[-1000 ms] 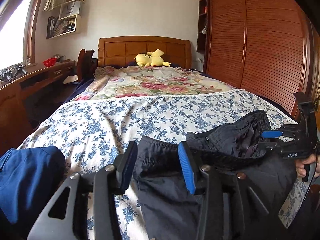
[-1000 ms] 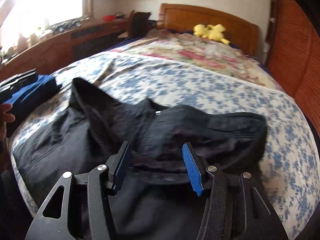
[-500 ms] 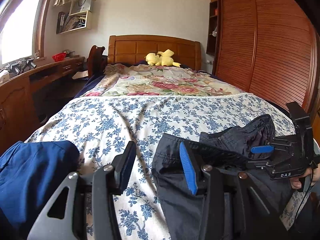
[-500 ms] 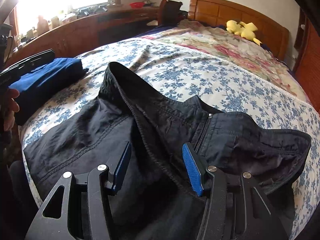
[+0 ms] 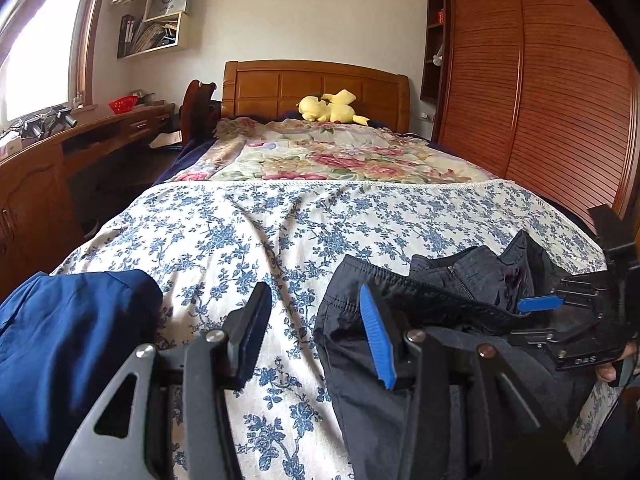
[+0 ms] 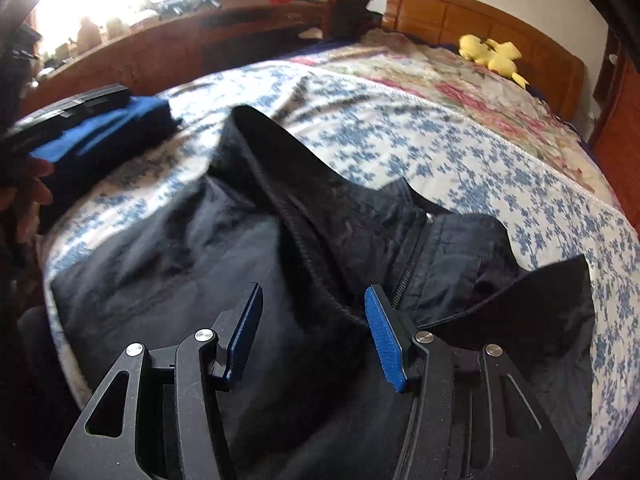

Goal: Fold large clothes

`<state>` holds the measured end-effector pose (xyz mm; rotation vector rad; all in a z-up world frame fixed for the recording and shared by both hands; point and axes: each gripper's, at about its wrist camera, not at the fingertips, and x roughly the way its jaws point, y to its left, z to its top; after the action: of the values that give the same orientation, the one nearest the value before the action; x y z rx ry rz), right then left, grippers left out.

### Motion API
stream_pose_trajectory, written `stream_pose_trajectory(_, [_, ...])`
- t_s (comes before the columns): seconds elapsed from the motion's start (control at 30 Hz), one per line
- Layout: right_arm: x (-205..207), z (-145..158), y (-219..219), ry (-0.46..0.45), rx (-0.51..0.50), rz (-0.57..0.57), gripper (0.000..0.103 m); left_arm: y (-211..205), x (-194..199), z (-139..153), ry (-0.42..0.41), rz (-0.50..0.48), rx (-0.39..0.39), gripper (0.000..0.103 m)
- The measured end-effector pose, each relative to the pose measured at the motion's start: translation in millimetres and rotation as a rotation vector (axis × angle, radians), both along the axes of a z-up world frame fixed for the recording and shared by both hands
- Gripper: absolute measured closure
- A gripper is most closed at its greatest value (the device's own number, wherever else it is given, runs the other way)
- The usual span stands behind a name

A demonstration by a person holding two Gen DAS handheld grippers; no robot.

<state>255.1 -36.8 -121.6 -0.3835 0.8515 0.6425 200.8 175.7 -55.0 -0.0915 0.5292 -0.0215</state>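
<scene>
Black trousers [image 6: 168,280] lie unfolded, waistband rumpled, beside folded blue garment [image 5: 72,340] on bed [image 5: 280,216]; left hand-held gripper [image 5: 316,332] and right hand-held gripper [image 6: 312,328] both released, folding barely begun.

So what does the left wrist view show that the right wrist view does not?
Only the left wrist view shows the wall shelves, the slatted wardrobe door and the right gripper from outside. Only the right wrist view shows the zipper of the black trousers. Both show the blue garment, the yellow plush toy, the headboard and the floral bedspread.
</scene>
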Motion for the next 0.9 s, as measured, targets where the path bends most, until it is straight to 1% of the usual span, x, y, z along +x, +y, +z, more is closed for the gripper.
stream_pose_trajectory(0.1, [22.9, -17.8, -3.7, 0.049, -0.039, -0.053, 0.05, -1.7, 1.8, -1.7, 0.007, -0.008, 0.004, 0.058])
stream_pose_trajectory(0.13, [29.1, -21.1, -4.8, 0.054, -0.046, -0.061, 0.054, -2.0, 2.3, -2.4, 0.009, -0.009, 0.005, 0.058])
stream_pose_trajectory(0.2, [38.3, -24.8, -5.5, 0.048, -0.064, -0.054, 0.075, -2.4, 3.2, -3.0, 0.011, -0.012, 0.004, 0.058])
stream_pose_trajectory(0.23, [41.8, -24.7, -5.3, 0.046, -0.059, -0.041, 0.083, -2.1, 3.5, -3.4, 0.012, -0.013, 0.003, 0.058])
stream_pose_trajectory(0.27, [44.9, -24.3, -5.0, 0.053, -0.048, -0.028, 0.099, -1.9, 3.8, -3.6, 0.012, -0.014, 0.002, 0.058])
stream_pose_trajectory(0.33, [54.1, -20.3, -3.2, 0.03, -0.053, -0.034, 0.101, -2.5, 5.0, -3.9, 0.013, -0.019, 0.0, 0.058])
stream_pose_trajectory(0.43, [69.6, -10.1, 3.8, -0.051, -0.085, -0.044, 0.102, -5.1, 6.3, -4.5, 0.016, -0.03, -0.002, 0.058])
stream_pose_trajectory(0.57, [98.8, -0.2, 11.1, -0.102, -0.101, -0.072, 0.102, -8.5, 8.2, -5.3, 0.018, -0.067, -0.035, 0.058])
stream_pose_trajectory(0.7, [120.1, -5.4, 26.2, -0.12, -0.136, -0.068, 0.102, -13.7, 10.6, -6.9, 0.024, -0.077, -0.025, 0.058])
stream_pose_trajectory(0.77, [127.8, -11.2, 31.4, -0.102, -0.147, -0.076, 0.102, -16.6, 12.8, -7.5, 0.027, -0.084, -0.025, 0.058])
stream_pose_trajectory(0.83, [136.7, -17.3, 33.9, -0.063, -0.137, -0.091, 0.098, -20.6, 15.9, -9.0, 0.033, -0.092, -0.022, 0.058])
stream_pose_trajectory(0.87, [138.9, -17.6, 33.6, -0.072, -0.137, -0.104, 0.088, -22.8, 16.8, -9.6, 0.035, -0.096, -0.02, 0.058])
stream_pose_trajectory(0.9, [141.8, -14.9, 31.5, -0.089, -0.133, -0.124, 0.073, -24.7, 17.8, -10.5, 0.038, -0.101, -0.019, 0.058])
